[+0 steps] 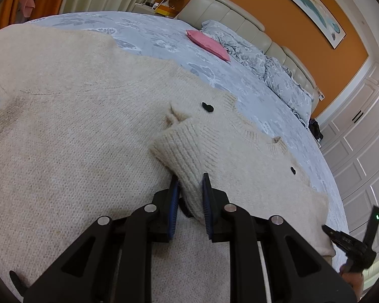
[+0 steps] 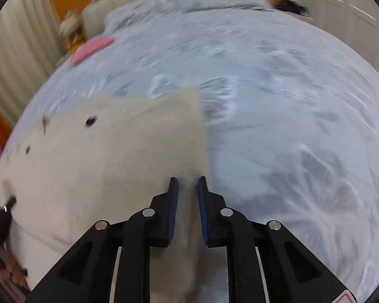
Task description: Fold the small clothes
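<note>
- The cream sweater [image 1: 75, 131] lies spread flat on the bed [image 1: 149, 35], covering most of the blue flower-print sheet at the near side.
- The left gripper [image 1: 190, 184] has its jaws narrowed onto a ribbed cuff [image 1: 179, 149] of the sweater's sleeve; the cuff stands up between the blue pads [image 1: 173, 202], folded over the sweater's body.
- Black buttons [image 1: 207, 106] dot the sweater's edge at 12 o'clock and 2 o'clock from the cuff.
- The right gripper [image 2: 187, 184] sits over the sweater's right-hand edge [image 2: 189, 136]; its jaws stand narrow with a strip of cream knit between them, but blur hides whether the pads press on it.
- Bare sheet [image 2: 290, 126] fills the right wrist view from 12 to 4 o'clock of that gripper.
- A pink pillow [image 1: 209, 44] lies on the bed at 12 o'clock, well apart from the sweater, with a rumpled quilt [image 1: 265, 63] beside it against the padded headboard [image 1: 240, 22].
- White wardrobes [image 1: 361, 131] stand at 3 o'clock.
</note>
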The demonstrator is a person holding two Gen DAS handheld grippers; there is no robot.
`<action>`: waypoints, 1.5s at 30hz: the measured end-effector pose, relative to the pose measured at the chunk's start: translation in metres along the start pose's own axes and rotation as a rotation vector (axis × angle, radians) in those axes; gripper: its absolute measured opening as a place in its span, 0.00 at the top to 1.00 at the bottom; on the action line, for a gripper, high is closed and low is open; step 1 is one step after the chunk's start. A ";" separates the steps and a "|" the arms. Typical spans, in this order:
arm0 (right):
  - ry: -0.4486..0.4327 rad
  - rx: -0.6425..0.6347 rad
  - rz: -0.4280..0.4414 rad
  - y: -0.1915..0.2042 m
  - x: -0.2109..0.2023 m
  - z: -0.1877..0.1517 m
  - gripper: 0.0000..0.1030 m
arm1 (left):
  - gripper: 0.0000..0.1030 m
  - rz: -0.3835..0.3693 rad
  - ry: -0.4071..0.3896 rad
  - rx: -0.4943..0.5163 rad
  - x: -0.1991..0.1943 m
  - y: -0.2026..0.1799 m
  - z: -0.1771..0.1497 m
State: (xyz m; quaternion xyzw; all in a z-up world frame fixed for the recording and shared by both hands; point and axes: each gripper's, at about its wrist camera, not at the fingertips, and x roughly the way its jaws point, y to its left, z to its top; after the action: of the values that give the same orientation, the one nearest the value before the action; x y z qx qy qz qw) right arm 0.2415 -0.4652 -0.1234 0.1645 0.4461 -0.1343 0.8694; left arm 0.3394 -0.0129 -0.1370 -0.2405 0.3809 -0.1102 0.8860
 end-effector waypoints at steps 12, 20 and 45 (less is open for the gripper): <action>-0.058 0.028 -0.160 0.028 -0.053 -0.066 0.68 | 0.54 -0.046 -0.015 -0.124 -0.051 0.032 0.033; -0.106 -0.019 -0.003 0.089 -0.091 -0.088 0.65 | 0.20 0.299 -0.210 -0.299 -0.132 0.188 0.151; -0.056 -0.054 0.120 0.127 -0.067 -0.099 0.63 | 0.92 0.138 -0.276 0.097 -0.120 0.006 0.176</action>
State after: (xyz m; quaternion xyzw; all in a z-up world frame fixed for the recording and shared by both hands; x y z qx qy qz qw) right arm 0.1799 -0.3041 -0.1017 0.1638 0.4144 -0.0746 0.8921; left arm 0.3850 0.0979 0.0393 -0.1836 0.2655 -0.0330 0.9459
